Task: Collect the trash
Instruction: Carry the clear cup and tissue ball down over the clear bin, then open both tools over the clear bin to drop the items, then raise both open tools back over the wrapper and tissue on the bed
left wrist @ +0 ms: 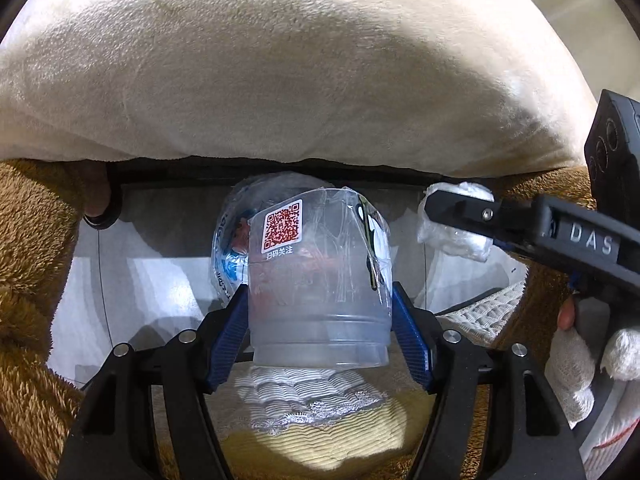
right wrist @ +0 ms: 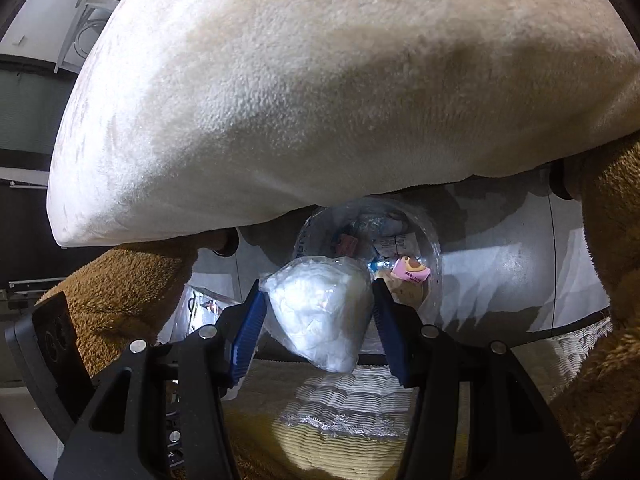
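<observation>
Nearest in the left wrist view, the left gripper [left wrist: 318, 320] pinches a clear plastic cup [left wrist: 318, 280], blue pads pressed on its two sides. The cup's long axis runs away from the camera, base near, open end far, a QR sticker [left wrist: 282, 226] on its wall. In the right wrist view the right gripper [right wrist: 318, 320] pinches a white wad [right wrist: 320, 312] wrapped in clear film, jaws pressed on its left and right. Below both lies a white and yellow mat [right wrist: 340, 432].

Just beyond and below the wad sits the clear bin bag [right wrist: 368, 248], its round mouth open toward the camera, with a pink wrapper [right wrist: 412, 270] and other scraps inside. The wad hangs at the near-left part of that mouth, so the right hand looks nearer to the drop; a little farther and down would do it. The cup is lined up with the same bag, which bulges behind it. Farthest, a cream cushion [right wrist: 320, 80] overhangs the bag, flanked by brown plush [left wrist: 32, 260].
</observation>
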A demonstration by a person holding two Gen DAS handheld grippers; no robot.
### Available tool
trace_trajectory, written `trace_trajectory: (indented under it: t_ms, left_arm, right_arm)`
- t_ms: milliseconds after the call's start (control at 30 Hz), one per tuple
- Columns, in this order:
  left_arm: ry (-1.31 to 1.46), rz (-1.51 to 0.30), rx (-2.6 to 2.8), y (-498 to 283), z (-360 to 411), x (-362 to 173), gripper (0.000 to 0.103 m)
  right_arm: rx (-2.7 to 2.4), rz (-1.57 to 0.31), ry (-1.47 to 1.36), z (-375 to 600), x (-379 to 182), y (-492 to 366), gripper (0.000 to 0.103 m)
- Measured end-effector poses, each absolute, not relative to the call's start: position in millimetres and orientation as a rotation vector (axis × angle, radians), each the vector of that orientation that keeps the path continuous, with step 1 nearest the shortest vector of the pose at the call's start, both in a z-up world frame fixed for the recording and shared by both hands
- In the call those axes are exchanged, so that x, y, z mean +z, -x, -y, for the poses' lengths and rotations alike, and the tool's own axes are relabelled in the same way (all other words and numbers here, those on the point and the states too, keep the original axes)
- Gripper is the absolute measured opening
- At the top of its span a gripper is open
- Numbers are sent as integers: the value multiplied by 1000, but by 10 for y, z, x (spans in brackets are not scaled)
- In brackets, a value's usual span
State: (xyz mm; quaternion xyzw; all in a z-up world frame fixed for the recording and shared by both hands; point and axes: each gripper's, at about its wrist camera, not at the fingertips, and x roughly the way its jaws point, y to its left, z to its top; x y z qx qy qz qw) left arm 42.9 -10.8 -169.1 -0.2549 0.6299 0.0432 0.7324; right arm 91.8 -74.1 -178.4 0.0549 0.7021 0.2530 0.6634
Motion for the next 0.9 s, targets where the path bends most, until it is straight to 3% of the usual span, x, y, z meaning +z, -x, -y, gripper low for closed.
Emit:
trace_trajectory:
  t_ms: [333,433,900]
  left_arm:
    - [558,-1398,82,-434,112,-1669,68]
    - [560,-1399,77,-427,107,-1677,74]
    - [590,-1346,79,-379,85,-1629,76]
  right_arm:
    - [579,-1594,-160,794,-1786,-940,56]
    - [566,-1592,-183,822,-1781,-957,66]
    - [603,-1549,-233,879,-1698,-934,66]
